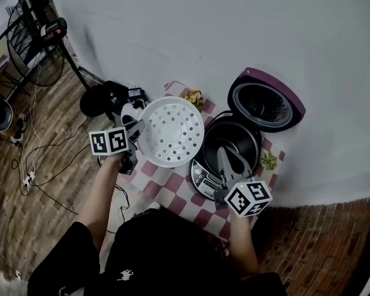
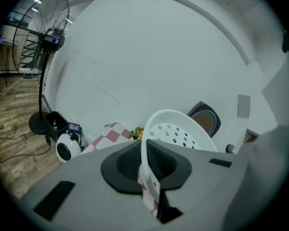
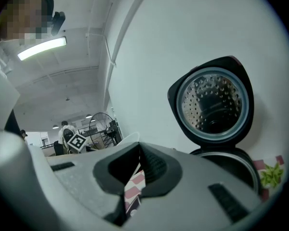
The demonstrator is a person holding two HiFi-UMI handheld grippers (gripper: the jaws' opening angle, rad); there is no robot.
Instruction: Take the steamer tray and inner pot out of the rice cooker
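Note:
The white perforated steamer tray (image 1: 171, 131) hangs in the air left of the rice cooker (image 1: 225, 165), over the checked cloth (image 1: 172, 187). My left gripper (image 1: 139, 130) is shut on the tray's left rim. In the left gripper view the tray (image 2: 176, 134) stands on edge, its rim pinched between the pads of that gripper (image 2: 145, 165). The cooker's purple lid (image 1: 265, 100) is up and the dark inner pot (image 1: 231, 142) sits inside. My right gripper (image 1: 229, 162) is shut and empty, at the pot's near rim. In the right gripper view that gripper (image 3: 137, 170) faces the raised lid (image 3: 213, 105).
A white round device (image 1: 132, 111) and a black fan base (image 1: 98, 100) sit left of the cloth. Yellow flowers (image 1: 194, 96) and a green sprig (image 1: 269, 161) flank the cooker. The white wall (image 1: 234, 29) is close behind. Cables (image 1: 31, 177) lie on the wooden floor.

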